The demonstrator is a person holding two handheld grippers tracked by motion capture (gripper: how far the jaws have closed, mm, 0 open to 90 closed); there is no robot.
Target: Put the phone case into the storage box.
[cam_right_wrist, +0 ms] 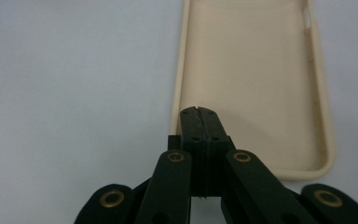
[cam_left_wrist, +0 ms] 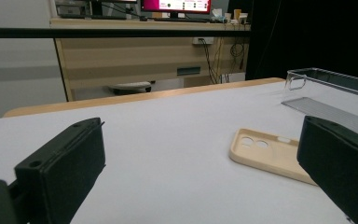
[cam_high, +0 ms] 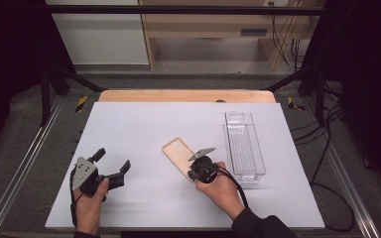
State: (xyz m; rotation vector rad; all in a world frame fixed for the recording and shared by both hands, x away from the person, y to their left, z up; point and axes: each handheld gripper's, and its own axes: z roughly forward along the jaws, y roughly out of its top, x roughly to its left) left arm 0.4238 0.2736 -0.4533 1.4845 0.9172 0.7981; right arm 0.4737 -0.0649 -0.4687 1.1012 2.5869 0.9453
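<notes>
A beige phone case (cam_high: 177, 154) lies hollow side up on the white table sheet (cam_high: 144, 129), a little right of the middle. My right gripper (cam_high: 196, 162) hangs over the case's near end. In the right gripper view its jaws are pressed together with nothing between them, and the right gripper's tips (cam_right_wrist: 199, 112) sit above the near left part of the case (cam_right_wrist: 251, 79). My left gripper (cam_high: 112, 159) is held at the front left of the sheet, open and empty. In the left gripper view, the left gripper (cam_left_wrist: 200, 168) looks across the sheet, with the case (cam_left_wrist: 268, 156) ahead to the right.
A clear, oblong plastic bin (cam_high: 244, 144) stands empty just right of the case, also seen as the clear bin (cam_left_wrist: 335, 91). The wooden table edge (cam_high: 186, 95) runs along the back. Black frame posts and cables flank the table on both sides.
</notes>
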